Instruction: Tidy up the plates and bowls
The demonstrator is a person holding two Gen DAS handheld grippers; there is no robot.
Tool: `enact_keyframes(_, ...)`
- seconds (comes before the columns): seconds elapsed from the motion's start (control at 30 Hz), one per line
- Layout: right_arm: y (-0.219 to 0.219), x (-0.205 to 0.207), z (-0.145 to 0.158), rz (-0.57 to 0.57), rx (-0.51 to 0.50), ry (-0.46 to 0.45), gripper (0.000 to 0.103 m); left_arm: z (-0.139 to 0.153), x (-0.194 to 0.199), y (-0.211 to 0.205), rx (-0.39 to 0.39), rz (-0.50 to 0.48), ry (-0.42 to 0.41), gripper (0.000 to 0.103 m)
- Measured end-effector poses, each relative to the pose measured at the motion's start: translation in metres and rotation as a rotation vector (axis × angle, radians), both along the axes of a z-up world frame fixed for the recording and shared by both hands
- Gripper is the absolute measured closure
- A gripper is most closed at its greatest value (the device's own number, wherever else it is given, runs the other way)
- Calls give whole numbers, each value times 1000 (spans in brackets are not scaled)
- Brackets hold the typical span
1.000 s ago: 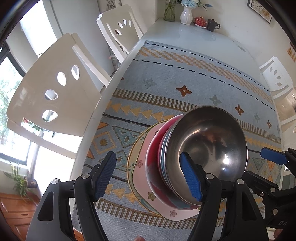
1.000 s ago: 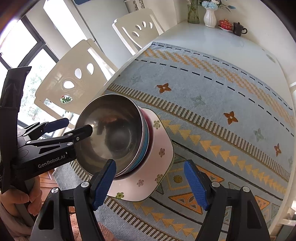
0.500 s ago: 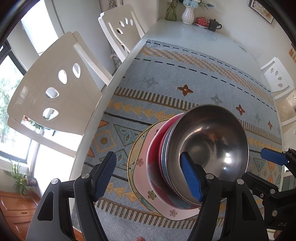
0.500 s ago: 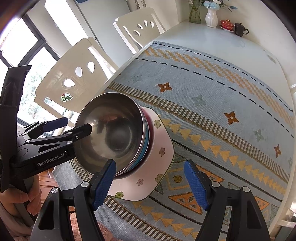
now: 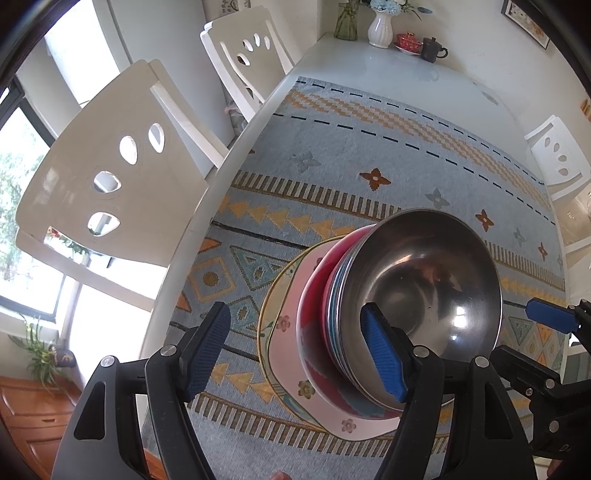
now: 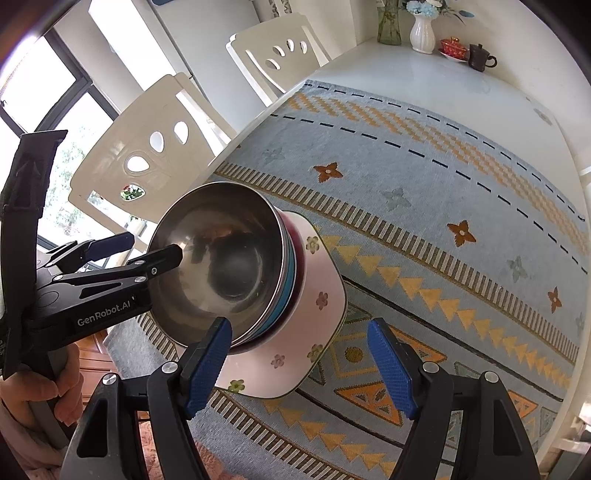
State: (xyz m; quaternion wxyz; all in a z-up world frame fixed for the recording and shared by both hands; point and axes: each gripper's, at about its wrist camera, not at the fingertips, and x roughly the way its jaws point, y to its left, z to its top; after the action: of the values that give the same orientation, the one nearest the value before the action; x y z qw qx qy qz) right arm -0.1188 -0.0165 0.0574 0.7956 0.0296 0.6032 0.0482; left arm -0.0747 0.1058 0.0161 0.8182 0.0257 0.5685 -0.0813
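A steel bowl point(image 5: 424, 295) point(image 6: 221, 258) tops a stack: blue bowl point(image 6: 290, 288), red bowl point(image 5: 314, 314), pink flowered square plate point(image 5: 288, 350) point(image 6: 317, 295) and a yellow-rimmed plate point(image 5: 267, 317) at the bottom. The stack rests on the patterned runner point(image 5: 369, 147). My left gripper point(image 5: 295, 354) point(image 6: 151, 245) is open above the stack's left side, one finger over the steel bowl's hollow, the other outside the rim. My right gripper point(image 6: 297, 365) point(image 5: 515, 332) is open at the stack's near right, its left finger in front of the bowl's rim. Neither one presses on anything.
The white table point(image 5: 388, 70) carries a vase point(image 5: 380, 22), a red cup point(image 5: 408, 38) and a dark teapot point(image 5: 432, 50) at its far end. White chairs point(image 5: 110, 177) point(image 5: 251, 48) line the left edge and another chair point(image 5: 557, 155) stands right. A hand point(image 6: 55, 391) holds the left gripper.
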Motion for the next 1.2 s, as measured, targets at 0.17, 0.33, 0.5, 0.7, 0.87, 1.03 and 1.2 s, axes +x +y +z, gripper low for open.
enact_keyframes(0.17,-2,0,0,-8,-1,2,29,0,0,-1,1,-7,-3,32)
enact_keyframes(0.33,-2,0,-1,-6,-2,6,29,-2,0,-2,12,-6,5,32)
enact_keyframes(0.5,-2,0,-3,-5,-12,12,29,-2,-1,-2,5,-7,6,32)
enact_keyframes(0.7,-2,0,-3,-5,-10,14,29,-3,0,-2,2,-8,8,32)
enact_keyframes(0.87,-2,0,-3,-4,-9,15,29,-3,0,-1,4,-4,6,32)
enact_keyframes(1.03,-2,0,-4,-5,-7,16,29,-3,0,-1,4,-5,5,32)
enact_keyframes(1.2,-3,0,-5,-6,3,21,29,-2,0,-1,13,-8,-1,31)
